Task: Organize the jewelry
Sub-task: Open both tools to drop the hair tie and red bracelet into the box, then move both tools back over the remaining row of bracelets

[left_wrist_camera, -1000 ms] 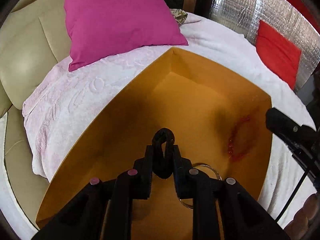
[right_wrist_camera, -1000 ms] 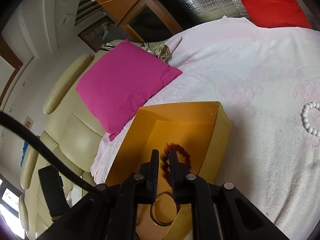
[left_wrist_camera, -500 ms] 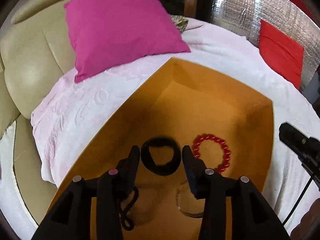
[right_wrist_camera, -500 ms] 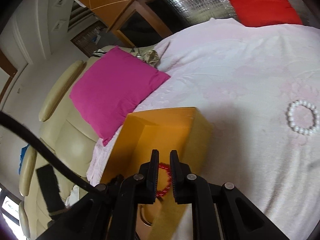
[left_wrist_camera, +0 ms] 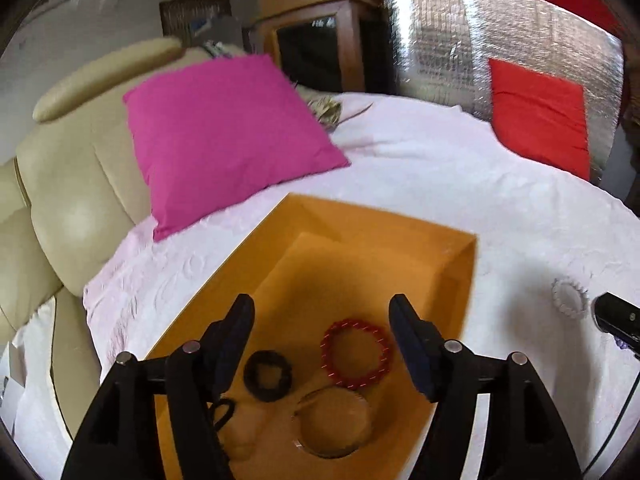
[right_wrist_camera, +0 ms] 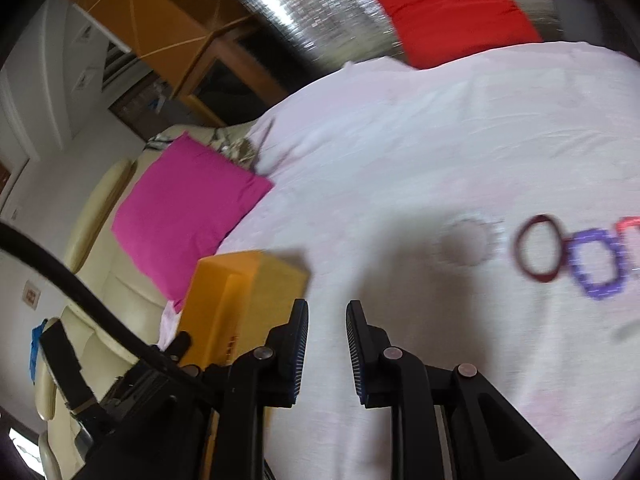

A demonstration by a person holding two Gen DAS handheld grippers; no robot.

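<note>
- our left gripper (left_wrist_camera: 322,334) hangs over the orange box (left_wrist_camera: 460,280) with its jaws spread wide; they have just been opening, and nothing sits between them.
- below it, on the box floor, lie the black ring (left_wrist_camera: 267,376), the red bead bracelet (left_wrist_camera: 357,354) and a clear bangle (left_wrist_camera: 334,424), each dropped flat, so we judge these pieces already sorted.
- our right gripper (right_wrist_camera: 327,338) points out over the pale pink bedspread (right_wrist_camera: 400,160), jaws a little apart and empty; they have just been opening slightly, which suits a reach for the next piece.
- still loose on the bedspread are a white bead bracelet (right_wrist_camera: 472,244), a dark red bangle (right_wrist_camera: 538,248) and a purple bead bracelet (right_wrist_camera: 598,264), side by side and well apart from the box.
- nothing stands between the right gripper and those pieces; motion blur hides their detail.
- a magenta cushion (left_wrist_camera: 224,136) and a red cushion (left_wrist_camera: 540,116) lie clear of our work.
</note>
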